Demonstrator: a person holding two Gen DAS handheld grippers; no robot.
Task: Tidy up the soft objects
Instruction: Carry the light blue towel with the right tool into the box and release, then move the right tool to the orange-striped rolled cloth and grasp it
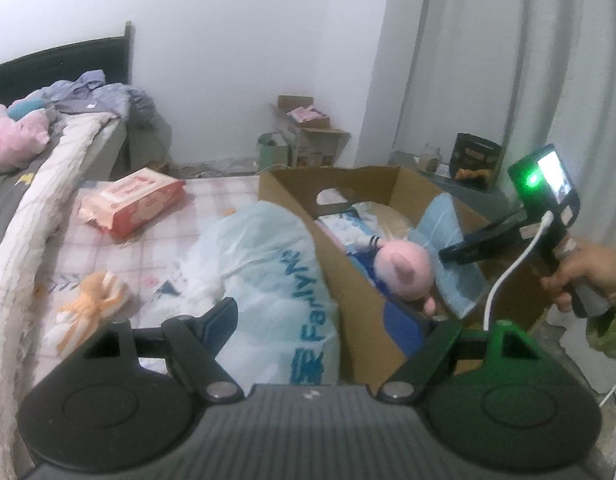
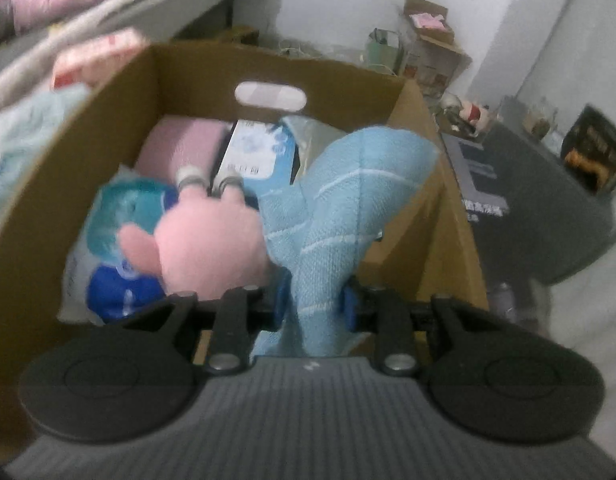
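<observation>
- We see the right gripper (image 2: pixel 313 304) clamped on a light-blue striped terry towel (image 2: pixel 339 216), draped over the brown cardboard box (image 2: pixel 447 240).
- Left gripper (image 1: pixel 327 316) spread wide, holding nothing.
- Towel judged light and limp (a bunched fold grips best); pink plush pig (image 2: pixel 212 240) lies inside the box.

The left gripper (image 1: pixel 331 316) is held level with its jaws spread wide, both fingers empty and touching nothing. The right gripper (image 2: pixel 313 300) has its blue pads (image 2: pixel 349 306) drawn close together, pinching a fold of the light blue towel (image 2: pixel 347 200). In the left wrist view, the right hand (image 1: pixel 587 272) wraps the right gripper's handle at the frame's right edge, fingers curled around the grip.
</observation>
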